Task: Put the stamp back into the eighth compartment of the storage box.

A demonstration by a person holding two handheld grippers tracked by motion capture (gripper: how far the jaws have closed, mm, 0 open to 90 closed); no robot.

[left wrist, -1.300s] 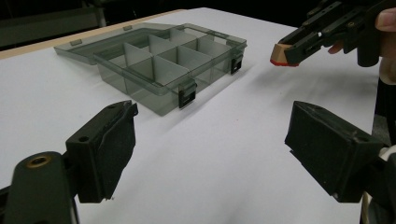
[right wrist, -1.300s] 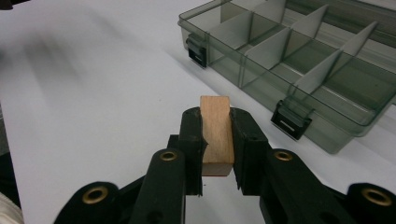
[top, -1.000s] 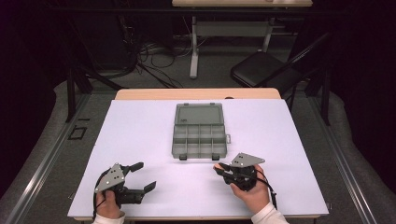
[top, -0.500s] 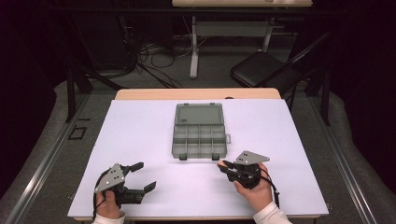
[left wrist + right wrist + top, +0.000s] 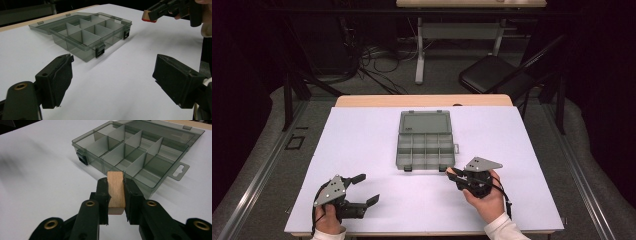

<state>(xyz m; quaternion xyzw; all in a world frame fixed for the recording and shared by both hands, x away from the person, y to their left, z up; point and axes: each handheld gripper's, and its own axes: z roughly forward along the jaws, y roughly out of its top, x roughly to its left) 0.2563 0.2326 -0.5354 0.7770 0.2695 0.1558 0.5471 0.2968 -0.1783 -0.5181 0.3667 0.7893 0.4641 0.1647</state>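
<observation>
A smoky clear compartment box (image 5: 404, 159) lies open mid-table, its lid (image 5: 424, 122) folded flat to the far side and its several cells empty. My right gripper (image 5: 453, 175) hovers just off the box's near right corner, shut on a small wooden block (image 5: 115, 191) that stands upright between the pads. In the left gripper view that block (image 5: 149, 17) shows a red end. My left gripper (image 5: 366, 188) rests near the table's front left, open, its jaws (image 5: 112, 75) wide apart with nothing between them.
The white table top (image 5: 362, 135) is bare around the box. The box's two black latches (image 5: 100, 52) hang on its near wall, and a hang tab (image 5: 180, 171) sticks out at its right side. A black chair (image 5: 492, 72) stands beyond the table.
My right gripper has edged slightly forward toward the box's near right corner with the block still in it. The left gripper has stayed put.
</observation>
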